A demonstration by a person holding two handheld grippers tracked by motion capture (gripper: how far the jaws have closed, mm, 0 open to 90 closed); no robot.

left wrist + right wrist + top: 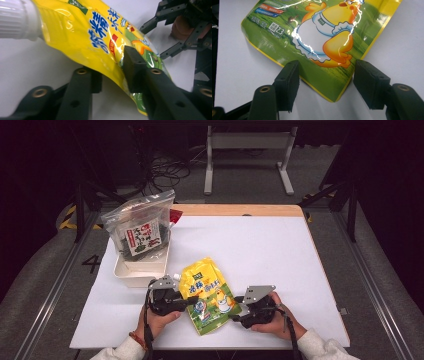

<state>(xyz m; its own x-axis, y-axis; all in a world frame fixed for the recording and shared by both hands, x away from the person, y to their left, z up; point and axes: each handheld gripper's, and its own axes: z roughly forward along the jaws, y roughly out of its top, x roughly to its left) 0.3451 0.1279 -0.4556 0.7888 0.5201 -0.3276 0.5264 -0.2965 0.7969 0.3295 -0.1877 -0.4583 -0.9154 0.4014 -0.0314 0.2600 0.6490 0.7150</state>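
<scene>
- The left gripper (186,301) sits at the near left of the white table (270,245), held in the person's left hand (159,319). In the left gripper view its two black jaws straddle the side edge of a yellow spouted pouch (100,42): one jaw lies on the printed face, the other beneath, and the film is creased between them, so it looks clamped on that edge.
- The right gripper (325,85) is at the near right, in the person's right hand (272,320). Its jaws stand apart — the pouch's green bottom corner lies between them, and neither pad presses on it.
- The pouch lies flat between the two grippers, touching the table. Its long axis runs aslant: the white screw cap (17,20) points away and to the left, the bottom corner points toward the person's right hand.
- The move to come turns on that corner: it already sits inside the right jaws, so closing them should be enough to take it.
- Beyond the pouch, at the far left, a white tray (142,267) holds a clear zip bag (141,227) of dark contents.
- Hard to make out: whether the lower left jaw truly touches the pouch's underside — it is hidden by the film. Something red behind the bag is mostly covered.
</scene>
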